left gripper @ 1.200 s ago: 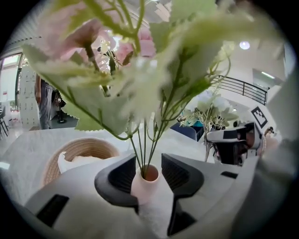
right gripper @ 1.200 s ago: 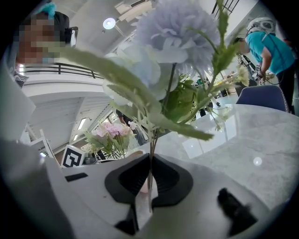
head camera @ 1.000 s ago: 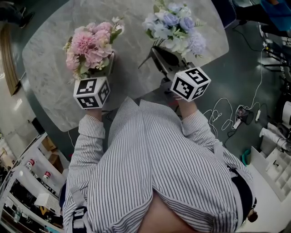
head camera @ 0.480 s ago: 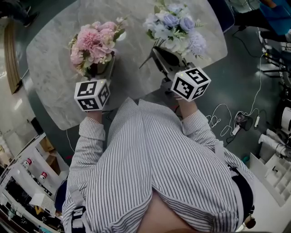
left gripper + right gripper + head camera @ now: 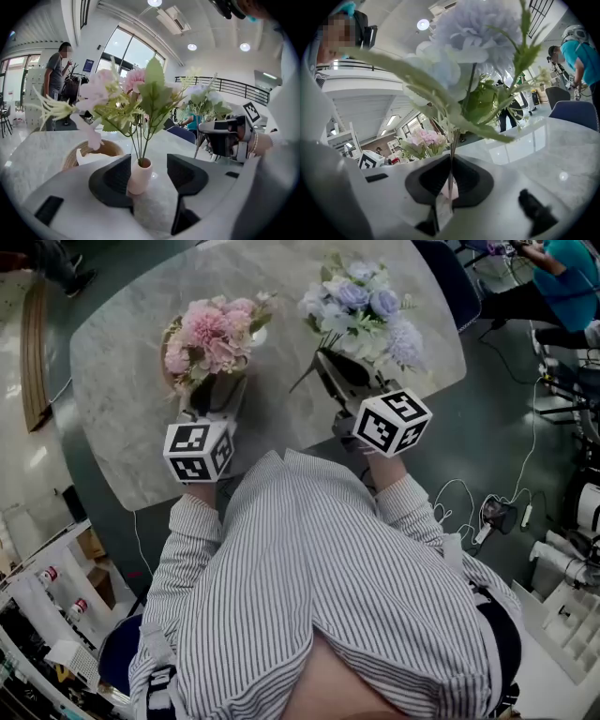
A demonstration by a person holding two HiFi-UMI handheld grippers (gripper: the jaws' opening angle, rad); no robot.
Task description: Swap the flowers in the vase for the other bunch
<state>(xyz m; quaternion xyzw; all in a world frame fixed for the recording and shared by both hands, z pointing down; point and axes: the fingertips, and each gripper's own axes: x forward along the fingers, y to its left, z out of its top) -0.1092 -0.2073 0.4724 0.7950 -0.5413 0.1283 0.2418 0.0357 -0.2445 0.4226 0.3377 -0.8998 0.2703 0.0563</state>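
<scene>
A small pink vase (image 5: pixel 139 176) holding the pink bunch (image 5: pixel 211 334) stands on the marble table (image 5: pixel 122 399). In the left gripper view the vase sits between the jaws of my left gripper (image 5: pixel 149 173), close to the left one. The jaws stand wide and do not press on it. My right gripper (image 5: pixel 450 180) is shut on the thin stems (image 5: pixel 452 164) of the pale blue bunch (image 5: pixel 361 310) and holds it upright above the table, to the right of the pink bunch (image 5: pixel 424 138). From the head view the vase is hidden under the pink flowers.
A woven basket (image 5: pixel 93 152) with white paper in it lies on the table just behind the vase. The table's near edge runs close under both grippers. Cables (image 5: pixel 469 493) trail on the floor at the right. A person in teal (image 5: pixel 553 287) is at the far right.
My left gripper has drawn back a little from the pink bunch toward the person. The right gripper has kept the blue bunch in about the same place.
</scene>
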